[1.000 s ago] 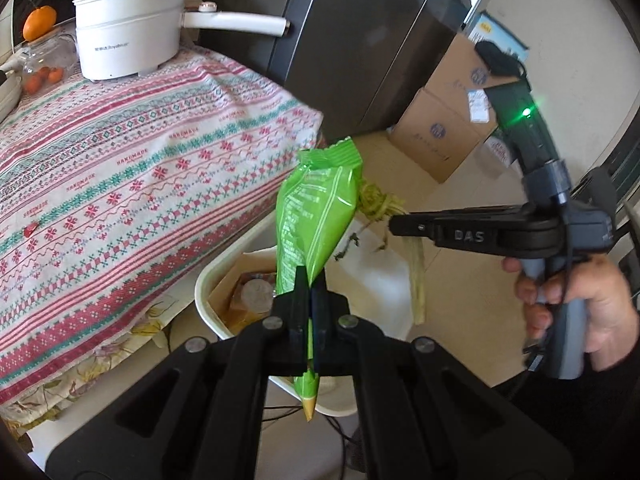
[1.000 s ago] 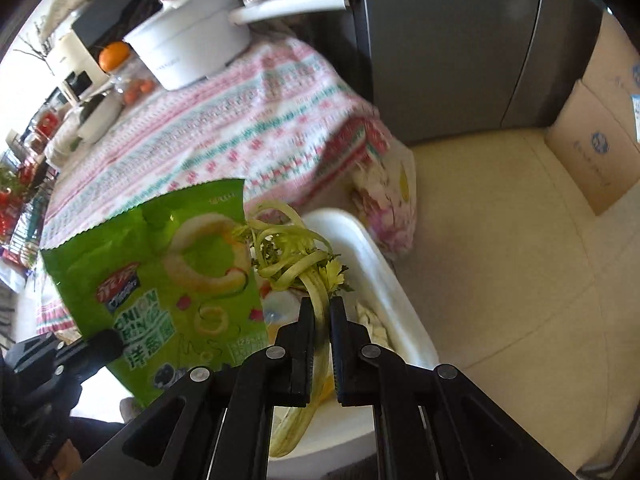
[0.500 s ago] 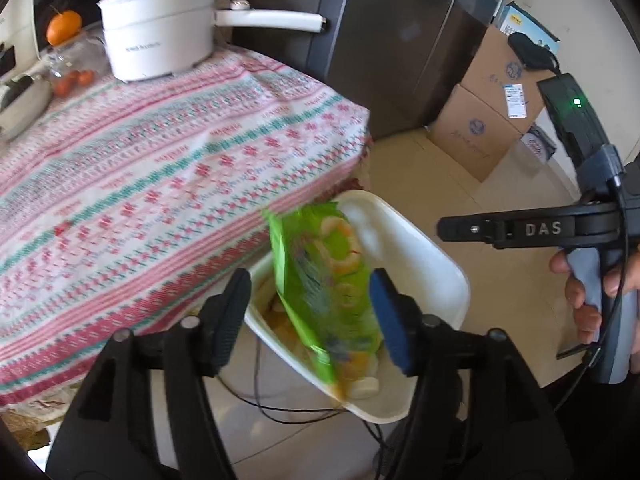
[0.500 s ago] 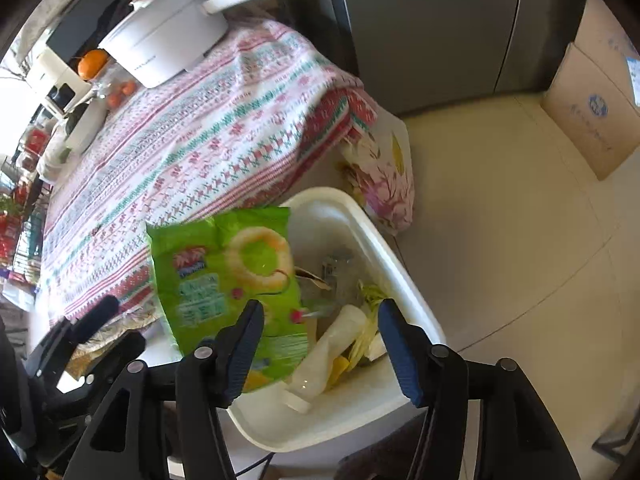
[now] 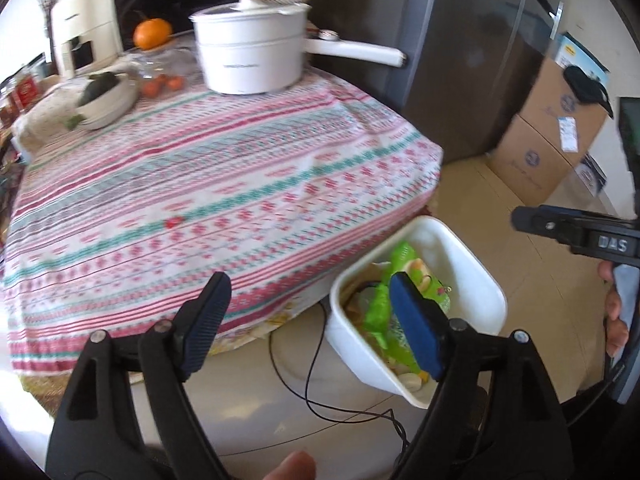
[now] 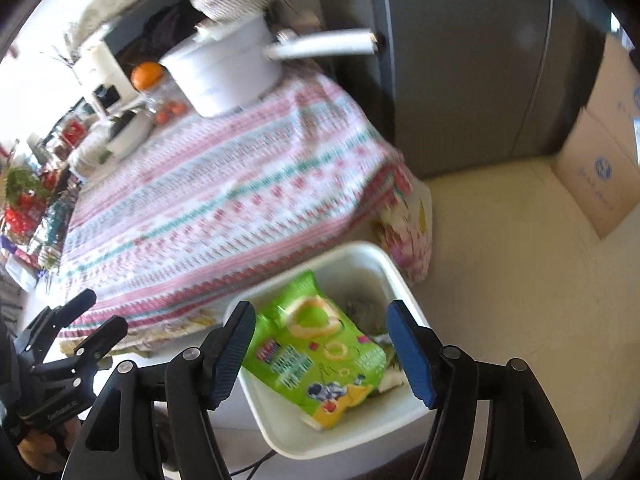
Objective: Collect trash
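Both jaws have just opened, empty; only the right view shows the chip bag (image 6: 316, 354) face-up in the bin (image 6: 362, 254).

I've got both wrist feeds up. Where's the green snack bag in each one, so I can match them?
Left wrist: green snack bag lower right, inside the white bin, partly hidden behind the left gripper's right finger.
Right wrist: the bag bottom centre, lying in the same bin, seen between the right gripper's open fingers.
Shared landmark: the white pot on the striped tablecloth.
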The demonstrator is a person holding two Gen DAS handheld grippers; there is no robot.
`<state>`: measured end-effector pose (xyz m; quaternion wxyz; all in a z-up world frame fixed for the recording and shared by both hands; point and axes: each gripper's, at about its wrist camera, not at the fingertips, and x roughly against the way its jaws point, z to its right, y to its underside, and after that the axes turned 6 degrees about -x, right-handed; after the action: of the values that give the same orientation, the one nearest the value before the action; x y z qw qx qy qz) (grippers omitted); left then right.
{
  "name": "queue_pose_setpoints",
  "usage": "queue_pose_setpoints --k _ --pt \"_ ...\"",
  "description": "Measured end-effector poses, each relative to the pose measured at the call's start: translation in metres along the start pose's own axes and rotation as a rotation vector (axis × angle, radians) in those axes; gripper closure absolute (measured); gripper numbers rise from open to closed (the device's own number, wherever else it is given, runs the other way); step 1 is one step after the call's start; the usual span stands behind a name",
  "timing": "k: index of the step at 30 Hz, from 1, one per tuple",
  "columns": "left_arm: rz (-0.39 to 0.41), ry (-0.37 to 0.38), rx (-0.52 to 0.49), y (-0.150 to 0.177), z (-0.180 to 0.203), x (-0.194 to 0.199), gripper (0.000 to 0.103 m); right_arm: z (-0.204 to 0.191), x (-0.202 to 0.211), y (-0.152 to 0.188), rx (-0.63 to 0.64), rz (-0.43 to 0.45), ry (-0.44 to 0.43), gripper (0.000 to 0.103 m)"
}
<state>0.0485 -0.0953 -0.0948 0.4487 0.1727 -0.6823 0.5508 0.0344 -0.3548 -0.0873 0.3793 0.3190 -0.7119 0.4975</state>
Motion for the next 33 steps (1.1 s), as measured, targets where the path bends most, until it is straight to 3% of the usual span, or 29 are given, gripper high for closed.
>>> queue_pose_setpoints --k 6,9,16,33 --pt "0.051 -0.102 0.045 0.000 -0.012 0.028 0.001 -0.038 0.039 0.000 0.089 0.159 -0.020 0.021" --pt "0.094 -0.188 0.047 -0.001 -0.015 0.040 0.001 -0.057 0.052 0.003 0.134 0.218 -0.020 0.017" --pt "0.137 -0.265 0.088 -0.004 -0.034 0.055 0.001 -0.093 0.068 0.007 0.251 0.339 0.021 0.015" --pt "0.221 -0.312 0.136 -0.001 -0.046 0.081 0.001 -0.114 0.088 0.010 0.305 0.490 0.015 0.014"
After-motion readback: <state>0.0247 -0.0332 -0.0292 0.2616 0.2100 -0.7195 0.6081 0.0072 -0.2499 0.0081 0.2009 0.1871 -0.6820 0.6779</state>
